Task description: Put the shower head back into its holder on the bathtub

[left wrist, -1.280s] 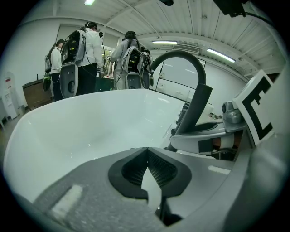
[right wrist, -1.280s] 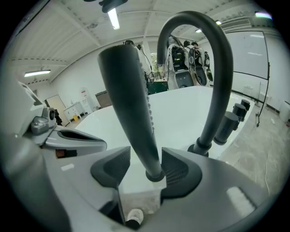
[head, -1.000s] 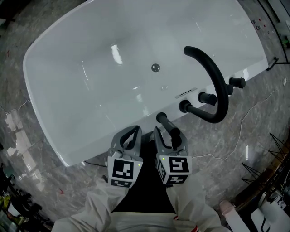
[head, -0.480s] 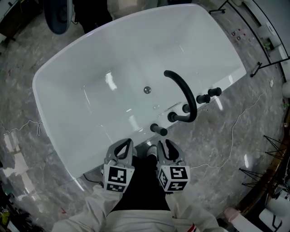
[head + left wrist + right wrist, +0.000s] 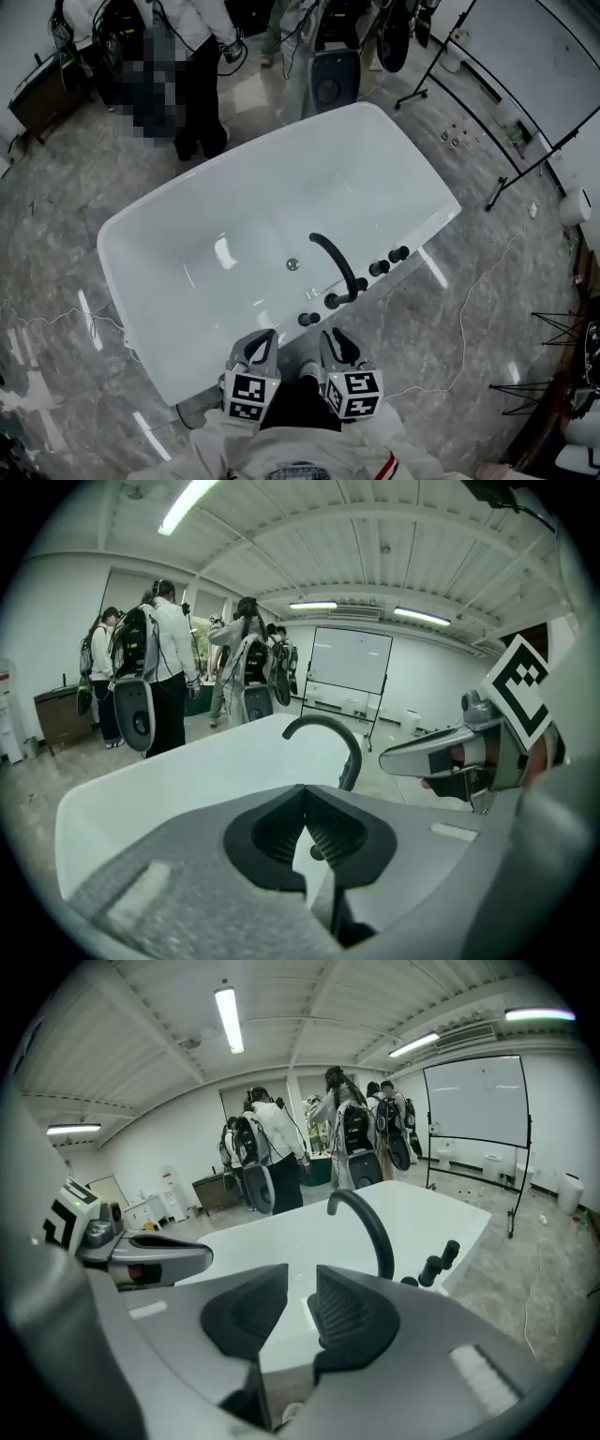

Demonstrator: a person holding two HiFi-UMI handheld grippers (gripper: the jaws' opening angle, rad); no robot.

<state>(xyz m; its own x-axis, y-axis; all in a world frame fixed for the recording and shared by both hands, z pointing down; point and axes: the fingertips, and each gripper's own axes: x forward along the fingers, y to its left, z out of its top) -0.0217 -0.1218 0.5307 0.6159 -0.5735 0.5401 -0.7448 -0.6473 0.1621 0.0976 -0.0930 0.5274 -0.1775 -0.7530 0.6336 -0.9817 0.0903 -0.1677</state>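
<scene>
The black shower head (image 5: 307, 319) stands upright in its holder on the near rim of the white bathtub (image 5: 187, 281), left of the curved black faucet (image 5: 335, 262) and two black knobs (image 5: 388, 261). Both grippers hang side by side above the floor, short of the rim and apart from the shower head. My left gripper (image 5: 263, 341) (image 5: 305, 794) is shut with nothing in it. The jaws of my right gripper (image 5: 332, 339) (image 5: 302, 1283) are closing, a gap still shows between the pads, and nothing is between them. The faucet (image 5: 370, 1222) rises beyond them.
Several people with backpacks (image 5: 202, 56) stand at the tub's far side among equipment. Light stands (image 5: 525, 159) and a cable (image 5: 469, 309) are on the marble floor to the right. A whiteboard (image 5: 347, 667) stands beyond the tub.
My right gripper has come off the shower head handle, which stays upright on the rim. Both grippers have risen and drawn back from the tub, which looks smaller now.
</scene>
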